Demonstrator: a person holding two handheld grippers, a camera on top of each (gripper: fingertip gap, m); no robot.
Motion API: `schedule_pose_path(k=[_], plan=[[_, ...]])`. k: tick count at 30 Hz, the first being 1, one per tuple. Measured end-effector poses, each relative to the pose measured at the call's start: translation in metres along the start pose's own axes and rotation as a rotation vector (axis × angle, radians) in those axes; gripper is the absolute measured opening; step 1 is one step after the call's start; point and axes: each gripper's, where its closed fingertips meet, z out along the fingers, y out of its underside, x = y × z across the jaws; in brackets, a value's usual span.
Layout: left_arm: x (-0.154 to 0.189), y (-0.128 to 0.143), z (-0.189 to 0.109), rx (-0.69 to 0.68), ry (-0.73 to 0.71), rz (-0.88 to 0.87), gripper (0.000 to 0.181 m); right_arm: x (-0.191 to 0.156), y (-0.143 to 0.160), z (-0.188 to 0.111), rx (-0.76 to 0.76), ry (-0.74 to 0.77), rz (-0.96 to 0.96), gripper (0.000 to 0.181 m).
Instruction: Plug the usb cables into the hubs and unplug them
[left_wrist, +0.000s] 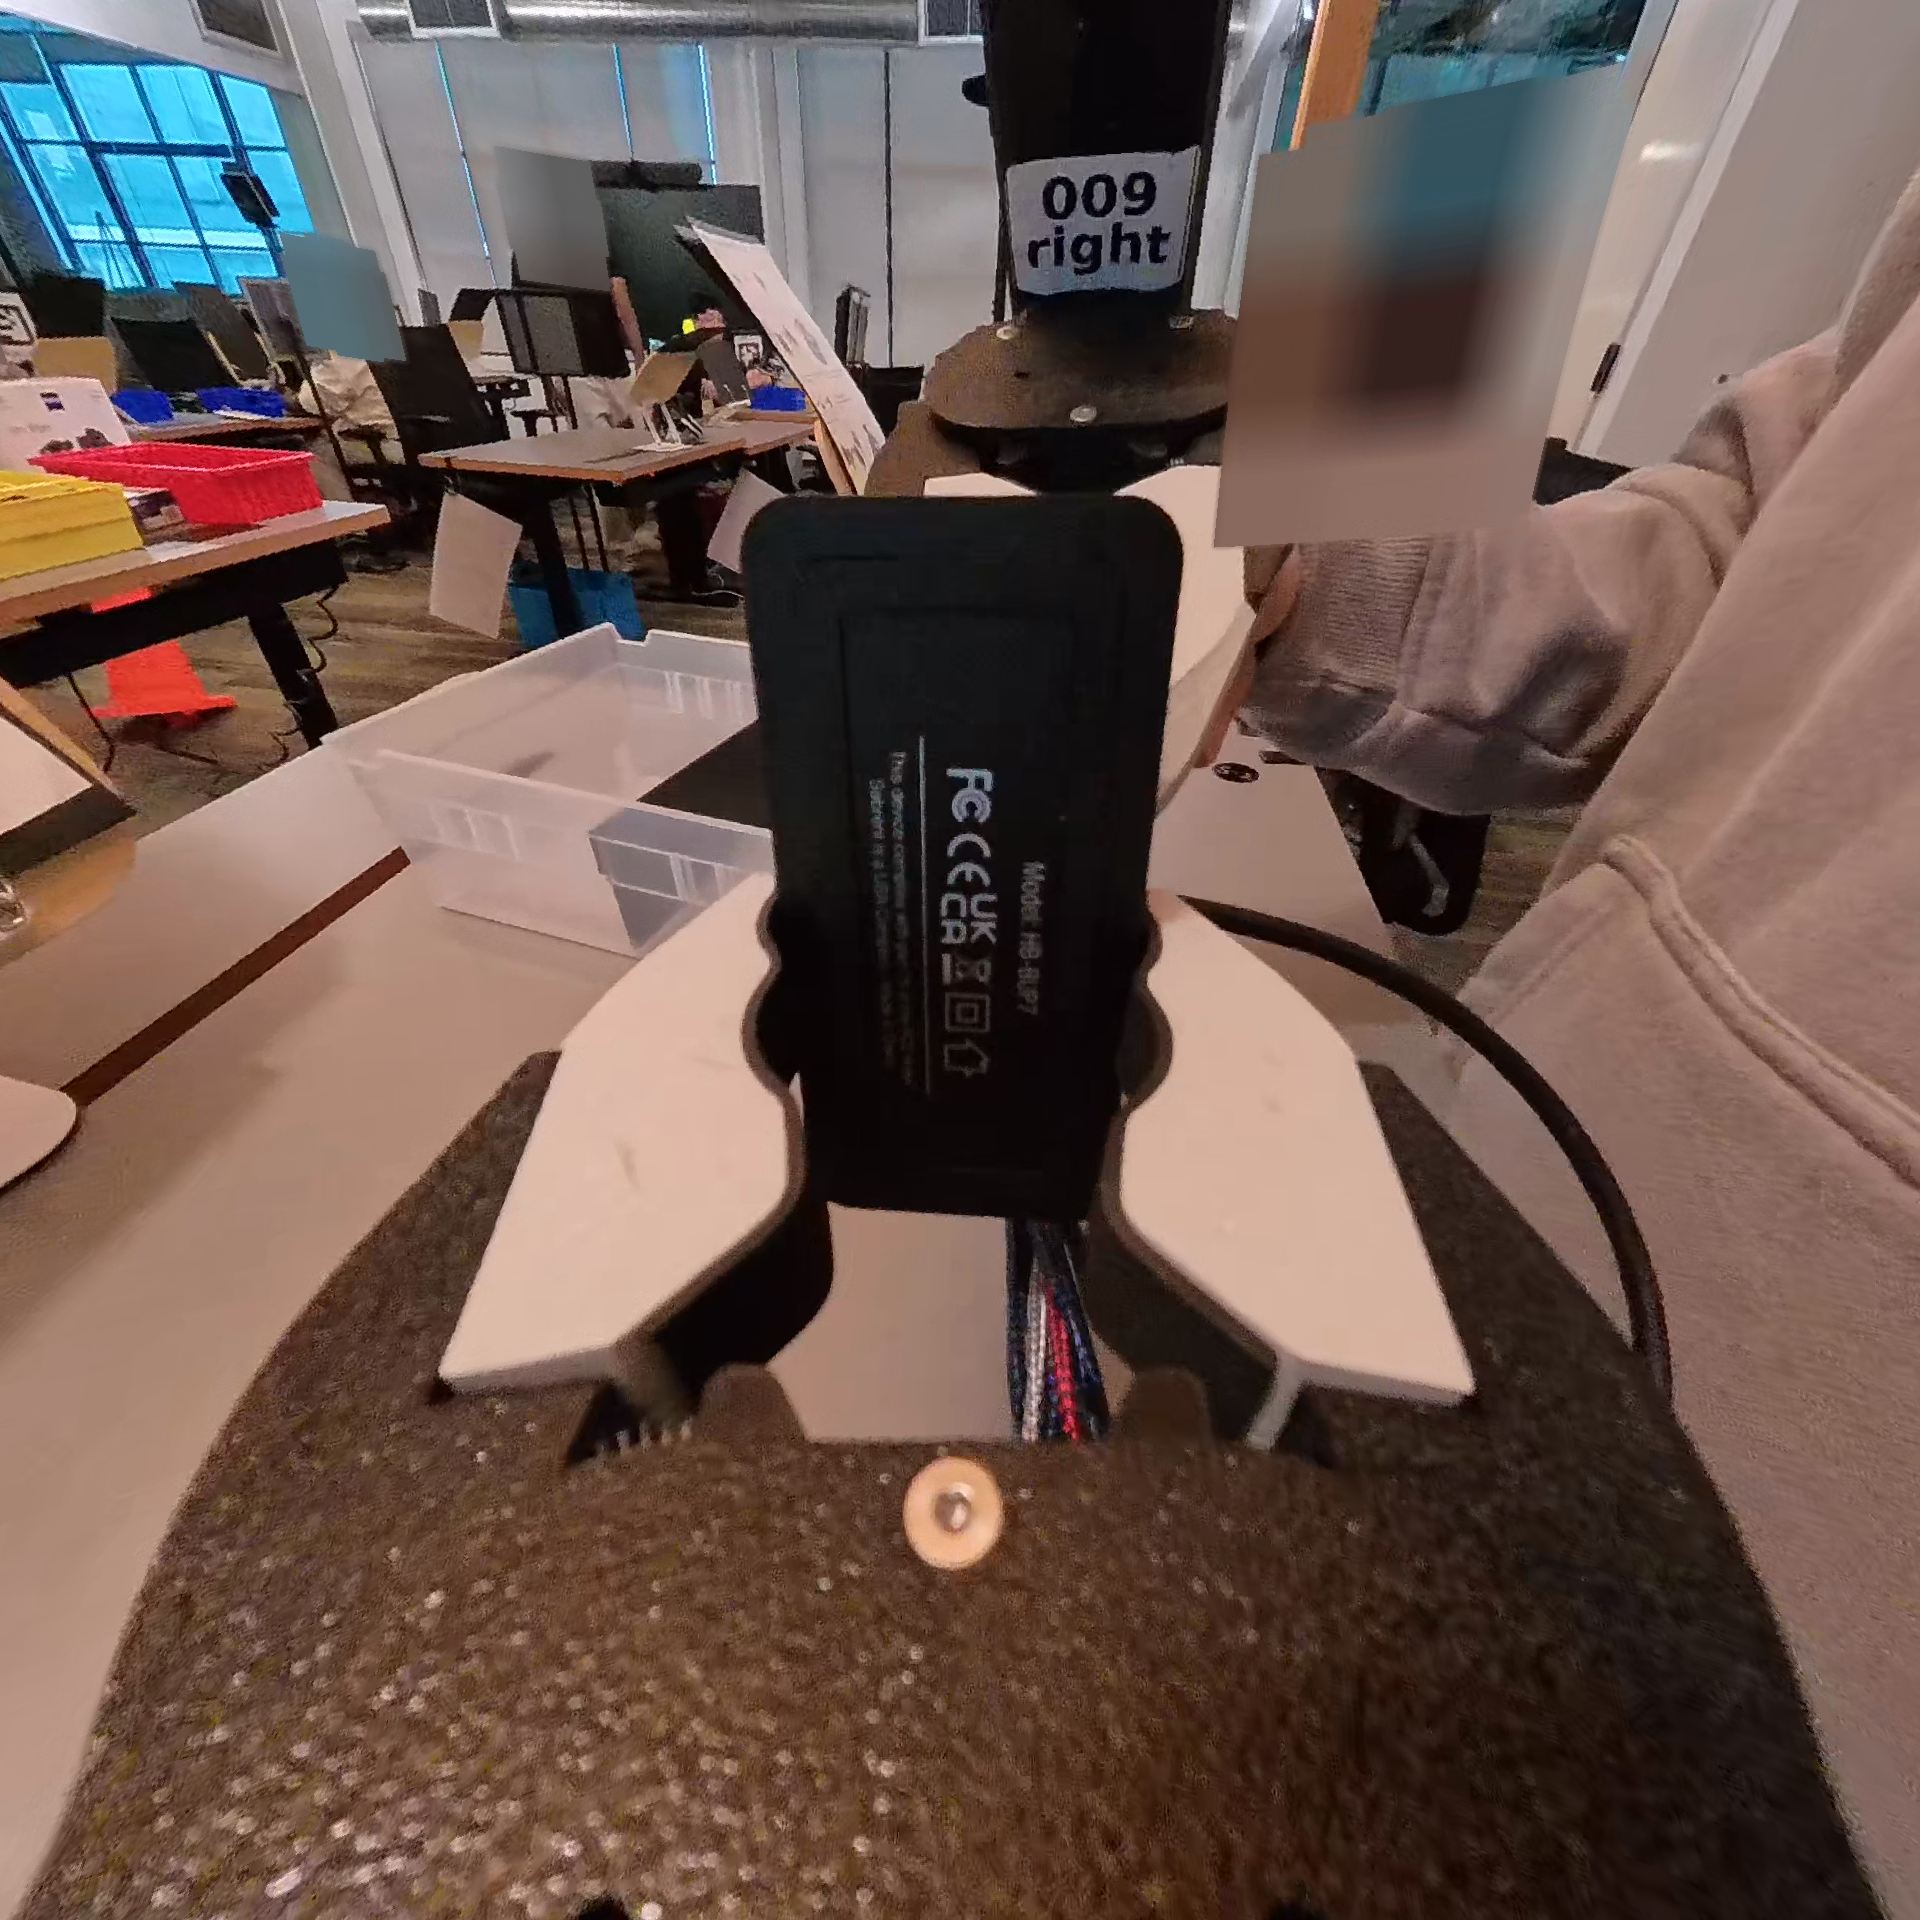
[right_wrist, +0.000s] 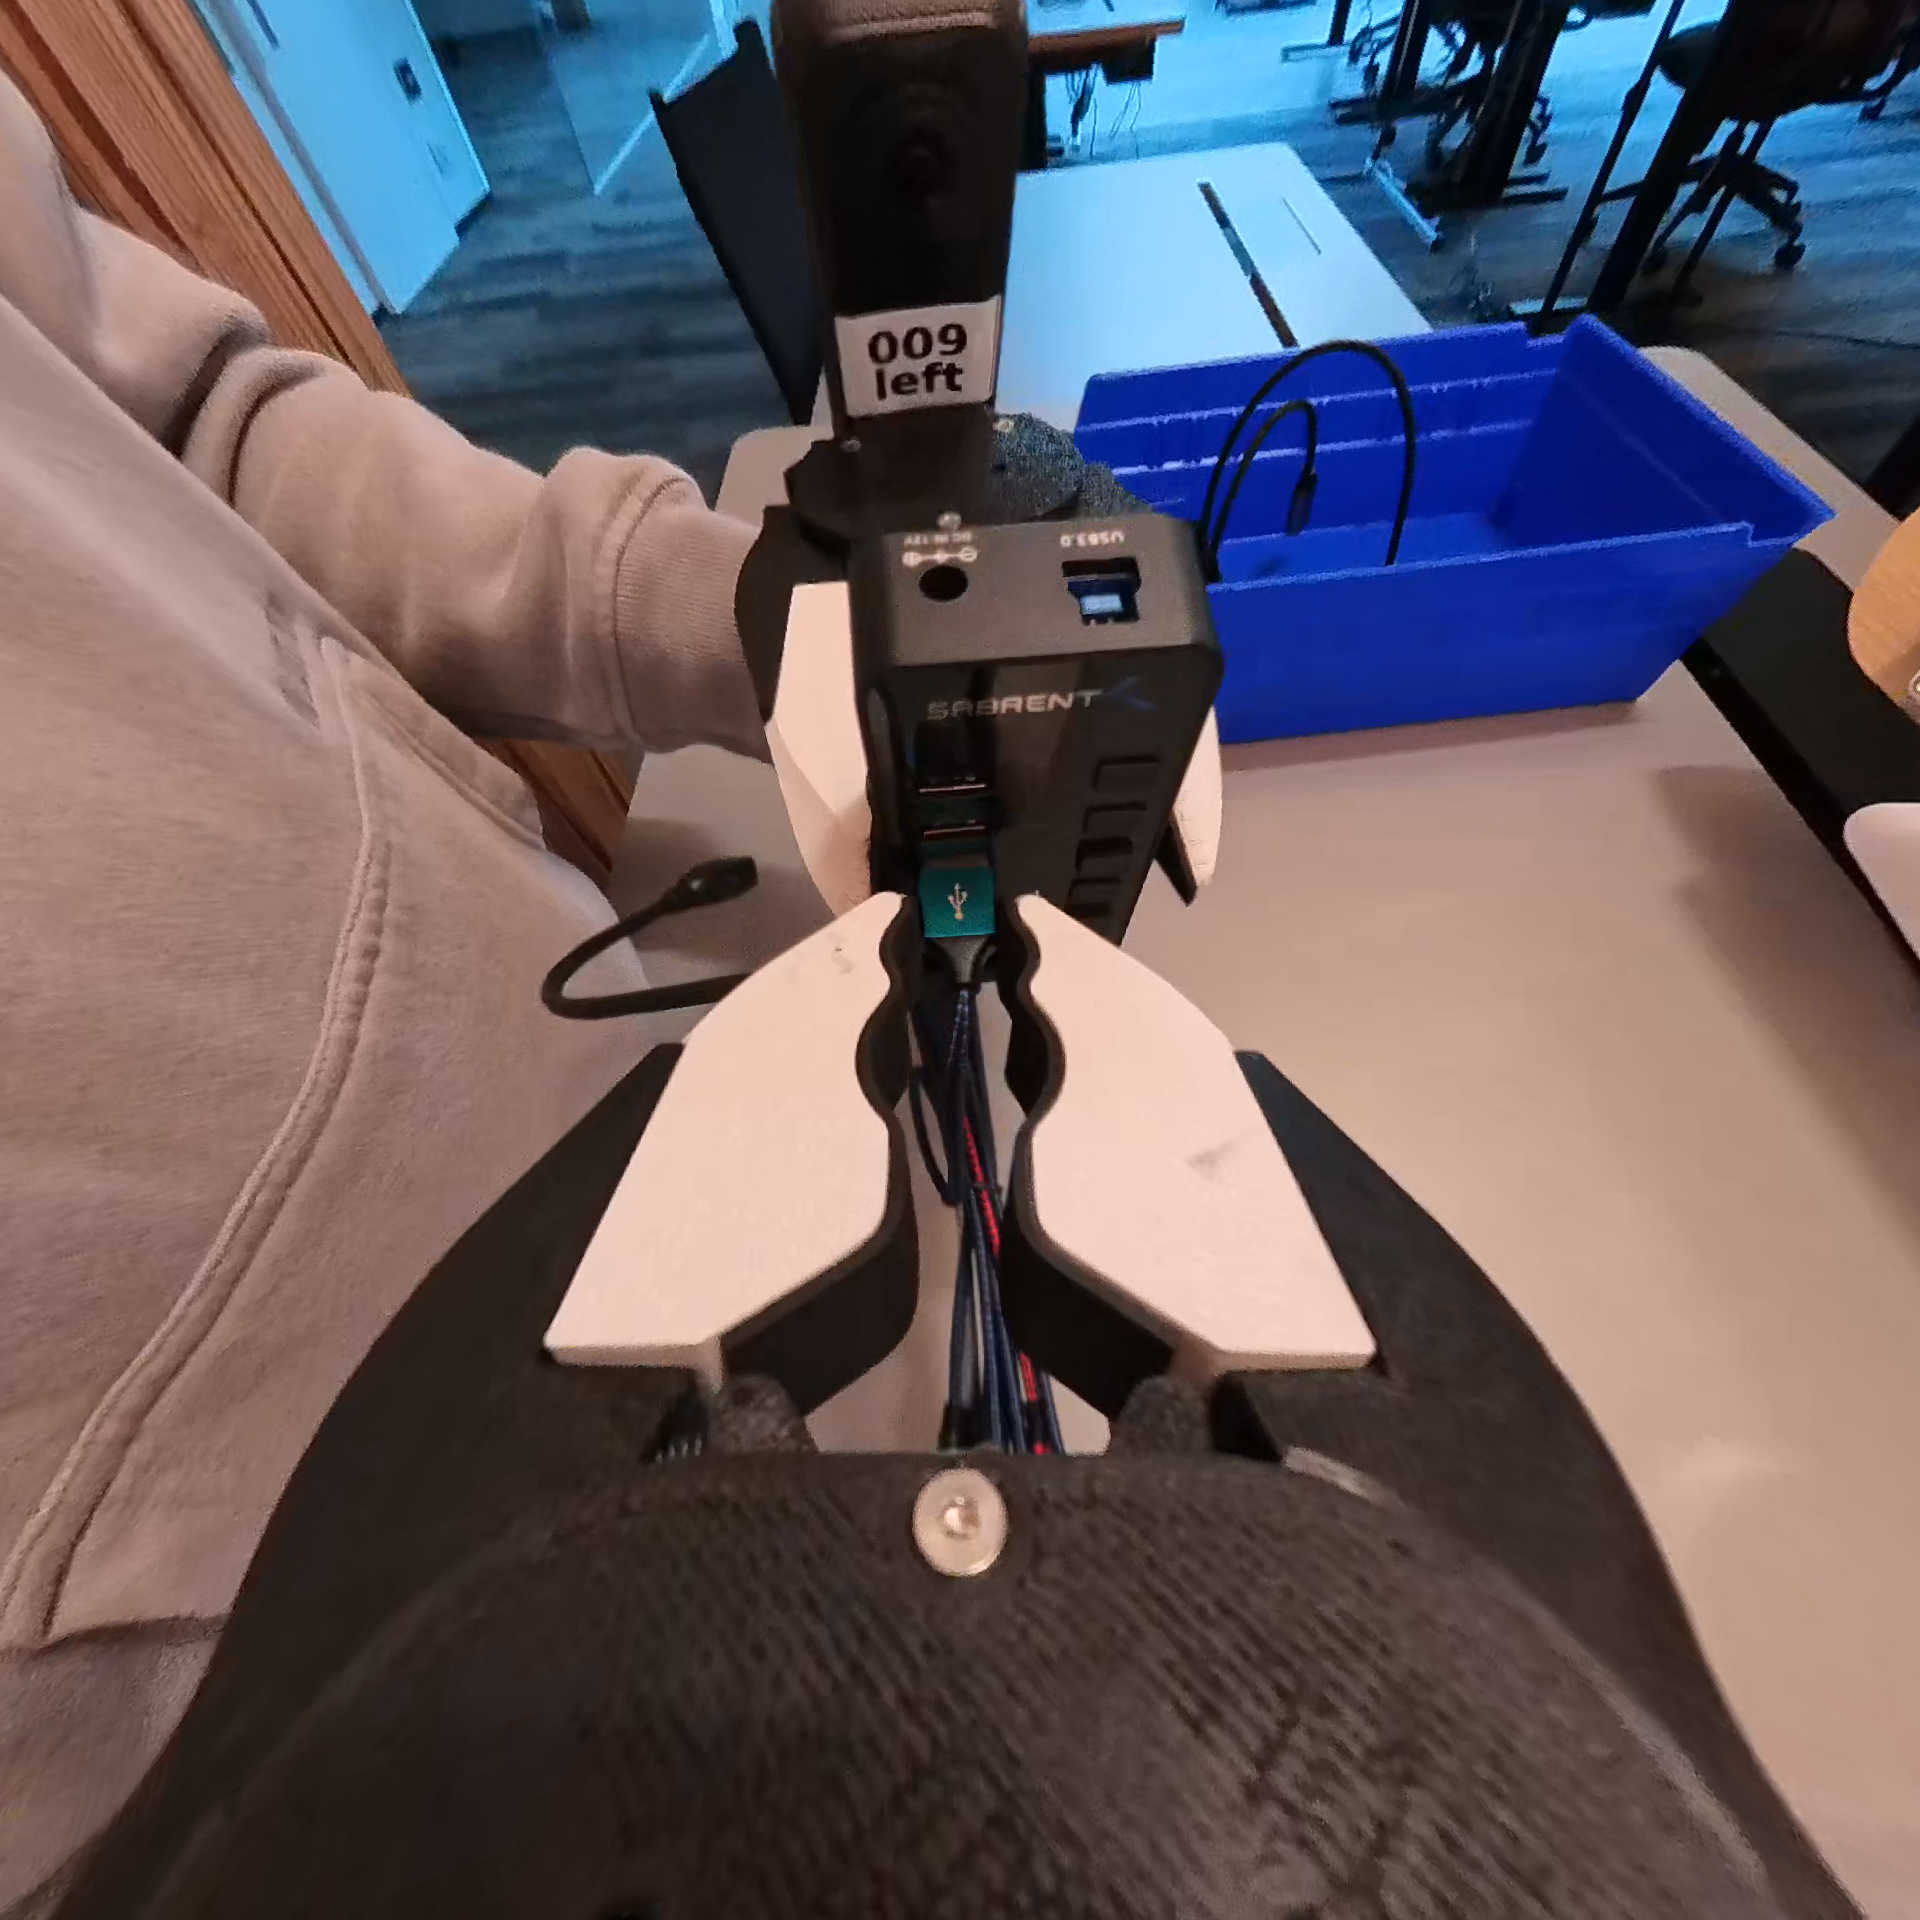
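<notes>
My left gripper (left_wrist: 961, 920) is shut on a black USB hub (left_wrist: 961, 831) and holds it upright above the table, with the printed underside facing the camera. In the right wrist view the hub (right_wrist: 1039, 681) shows its port row, with the left gripper's white fingers (right_wrist: 816, 727) on either side. My right gripper (right_wrist: 958, 912) is shut on a teal USB plug (right_wrist: 958, 906). The plug's metal end sits at a port in the hub's row; I cannot tell how deep. Several braided cables (right_wrist: 982, 1278) hang from the hub between my right fingers, and they also show in the left wrist view (left_wrist: 1049, 1335).
A blue bin (right_wrist: 1558, 613) with black cables stands at the table's far right. A loose black cable (right_wrist: 634, 951) lies near the person's beige hoodie (right_wrist: 208, 831). A clear plastic bin (left_wrist: 540, 769) sits at the far left on the pale table (right_wrist: 1455, 1039).
</notes>
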Motion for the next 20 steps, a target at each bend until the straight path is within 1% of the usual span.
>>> schedule_pose_path(k=[2, 3, 5, 7, 9, 12, 15, 17, 19, 20], plan=[[0.0, 0.004, 0.001, -0.005, 0.004, -0.014, 0.058, 0.0, 0.002, 0.0, -0.028, 0.004, 0.0, 0.014], [0.001, 0.009, 0.001, -0.033, 0.005, -0.021, 0.058, 0.0, 0.004, 0.002, -0.056, 0.014, -0.013, 0.014], [0.001, 0.007, -0.001, -0.053, -0.028, 0.014, 0.058, 0.0, 0.007, 0.004, -0.088, 0.032, -0.047, 0.014], [0.004, -0.003, -0.005, -0.01, -0.003, -0.017, 0.059, -0.005, -0.003, 0.004, -0.032, -0.006, -0.028, 0.014], [0.003, -0.01, -0.008, 0.014, 0.0, -0.05, 0.06, -0.003, -0.008, 0.004, -0.01, 0.007, -0.031, 0.014], [0.001, -0.013, -0.009, 0.007, -0.046, -0.042, 0.061, -0.002, -0.01, 0.007, -0.041, 0.03, -0.065, 0.014], [-0.003, -0.015, -0.012, 0.02, -0.114, -0.018, 0.062, 0.0, -0.011, 0.009, -0.045, 0.045, -0.049, 0.014], [-0.006, -0.012, -0.014, 0.003, -0.159, -0.007, 0.063, 0.002, -0.008, 0.009, -0.074, 0.068, -0.06, 0.014], [-0.006, -0.013, -0.016, -0.002, -0.167, -0.005, 0.059, 0.004, -0.004, 0.009, -0.103, 0.082, -0.058, 0.014], [-0.004, -0.011, -0.017, -0.013, -0.142, -0.009, 0.059, 0.002, -0.004, 0.01, -0.094, 0.067, -0.062, 0.014]])
